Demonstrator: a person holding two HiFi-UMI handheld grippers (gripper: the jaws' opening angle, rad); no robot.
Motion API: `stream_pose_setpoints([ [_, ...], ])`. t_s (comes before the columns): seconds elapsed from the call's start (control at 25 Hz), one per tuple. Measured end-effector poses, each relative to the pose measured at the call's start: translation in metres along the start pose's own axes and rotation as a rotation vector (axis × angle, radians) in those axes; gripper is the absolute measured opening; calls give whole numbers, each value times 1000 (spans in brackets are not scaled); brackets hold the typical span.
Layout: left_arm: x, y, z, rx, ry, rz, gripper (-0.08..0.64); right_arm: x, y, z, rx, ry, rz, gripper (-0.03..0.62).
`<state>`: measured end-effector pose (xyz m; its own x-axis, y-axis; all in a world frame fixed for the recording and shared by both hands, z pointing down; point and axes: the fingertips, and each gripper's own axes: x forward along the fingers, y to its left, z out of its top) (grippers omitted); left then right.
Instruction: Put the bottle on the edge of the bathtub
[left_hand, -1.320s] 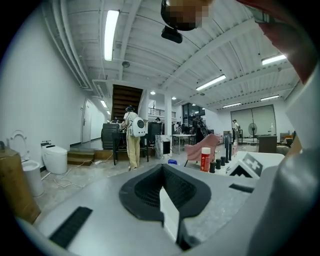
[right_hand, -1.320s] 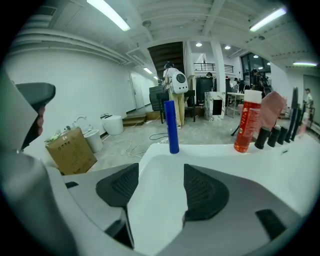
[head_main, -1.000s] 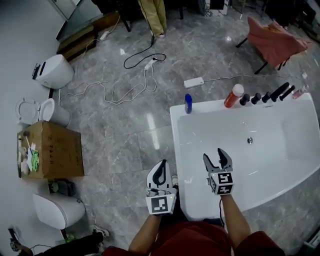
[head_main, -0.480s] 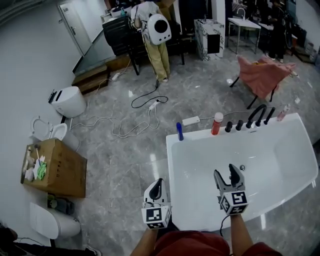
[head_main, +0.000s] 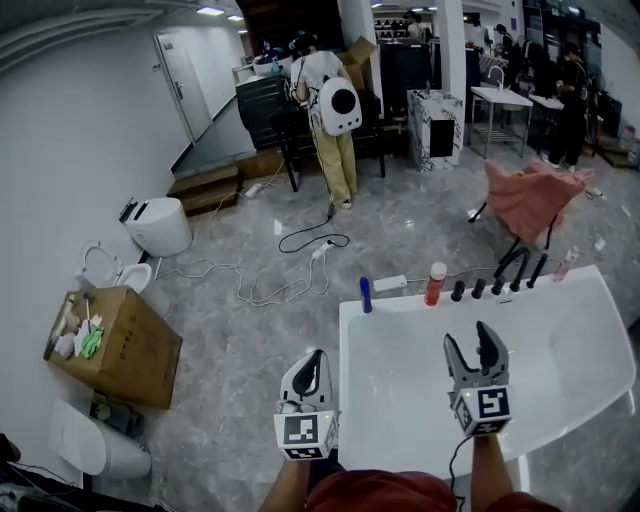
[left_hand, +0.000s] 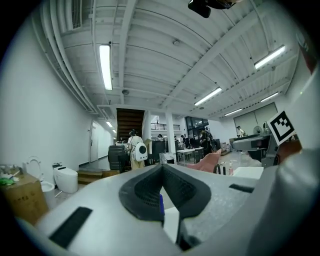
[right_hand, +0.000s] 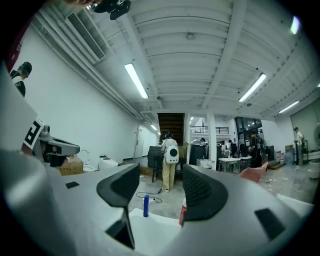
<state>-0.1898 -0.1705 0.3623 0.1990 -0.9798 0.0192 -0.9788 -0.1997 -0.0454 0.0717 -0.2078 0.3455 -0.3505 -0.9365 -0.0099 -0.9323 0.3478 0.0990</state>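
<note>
A slim blue bottle (head_main: 366, 294) stands upright on the far left corner of the white bathtub's rim (head_main: 348, 380). A red bottle with a white cap (head_main: 435, 283) stands further right on the same rim, beside black tap fittings (head_main: 500, 277). My left gripper (head_main: 313, 362) hangs over the floor just left of the tub, shut and empty. Over the tub's near part my right gripper (head_main: 478, 343) is open and empty. The right gripper view frames the blue bottle (right_hand: 145, 206) between the open jaws (right_hand: 161, 182), with the red bottle (right_hand: 182, 214) half hidden. A sliver of the blue bottle (left_hand: 161, 205) shows below the left gripper (left_hand: 162, 170).
On the grey floor lie cables (head_main: 290, 285) and a power strip (head_main: 390, 284) behind the tub. At the left are a cardboard box (head_main: 115, 345) and white toilets (head_main: 160, 225). A person with a white backpack (head_main: 335, 130) stands far back; a chair under pink cloth (head_main: 530, 200) is at right.
The head view has tilted upward, showing much more of the room beyond the tub. Both grippers stay near the tub's front, the right one slightly further right; their states are unchanged.
</note>
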Motion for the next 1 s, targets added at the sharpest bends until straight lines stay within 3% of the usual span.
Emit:
stream_pose_setpoints([
  [0.16, -7, 2, 9, 0, -34, 14, 3, -3, 2, 11, -7, -36, 3, 265],
  [0.28, -10, 2, 8, 7, -38, 26, 4, -7, -6, 19, -11, -82, -60, 110],
  [0.44, -13, 4, 6, 8, -41, 41, 3, -10, -8, 19, 1, -99, -76, 0],
  [1.0, -30, -1, 14, 5, -70, 56, 3, -14, 8, 12, -4, -78, -40, -2],
])
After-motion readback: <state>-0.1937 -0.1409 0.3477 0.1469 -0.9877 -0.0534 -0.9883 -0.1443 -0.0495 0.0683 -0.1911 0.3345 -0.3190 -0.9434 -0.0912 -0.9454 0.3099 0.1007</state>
